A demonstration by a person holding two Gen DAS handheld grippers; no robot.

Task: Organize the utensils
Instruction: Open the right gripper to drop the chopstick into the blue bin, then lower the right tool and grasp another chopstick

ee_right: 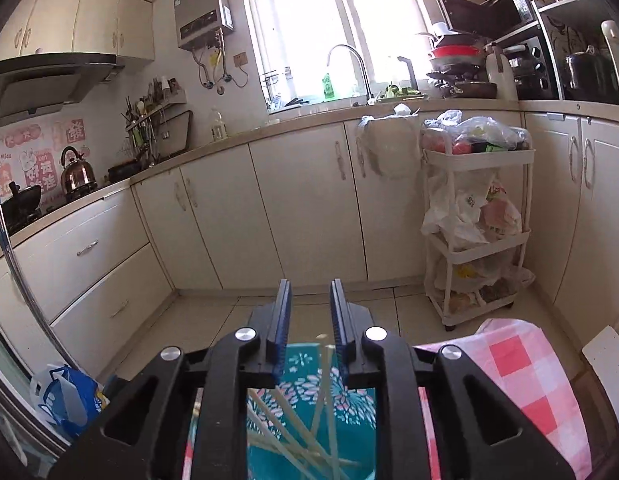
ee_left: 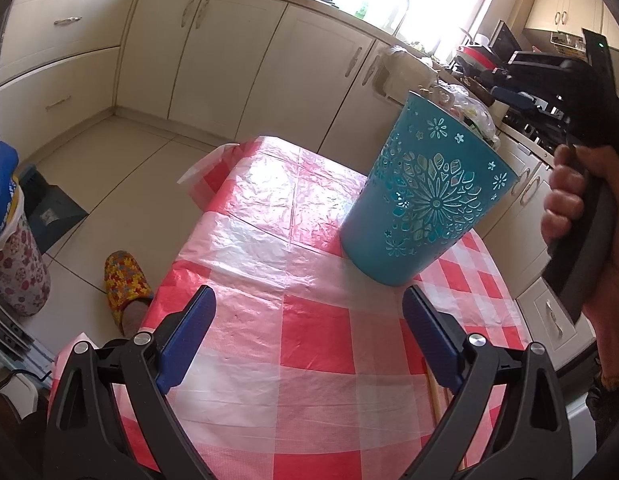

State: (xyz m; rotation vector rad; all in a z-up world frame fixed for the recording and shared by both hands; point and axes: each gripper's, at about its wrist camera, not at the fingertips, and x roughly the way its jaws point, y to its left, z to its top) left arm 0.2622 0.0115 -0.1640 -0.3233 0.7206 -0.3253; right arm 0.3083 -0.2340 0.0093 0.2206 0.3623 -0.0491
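A teal cutout-pattern holder cup (ee_left: 423, 196) stands on the red-and-white checked tablecloth (ee_left: 309, 332). My left gripper (ee_left: 309, 320) is open and empty, low over the cloth, just in front of the cup. A pale chopstick (ee_left: 434, 396) lies on the cloth by its right finger. My right gripper (ee_right: 309, 312) hovers above the cup (ee_right: 309, 412), with the jaws a narrow gap apart and nothing between them. Several pale chopsticks (ee_right: 301, 440) lean inside the cup below it. The right gripper also shows in the left wrist view (ee_left: 509, 84), held in a hand above the cup.
Cream kitchen cabinets (ee_right: 301, 208) run along the far wall. A white tiered cart (ee_right: 477, 232) with bags stands on the floor at right. A slippered foot (ee_left: 125, 284) is left of the table. A blue bag (ee_right: 65, 396) sits on the floor.
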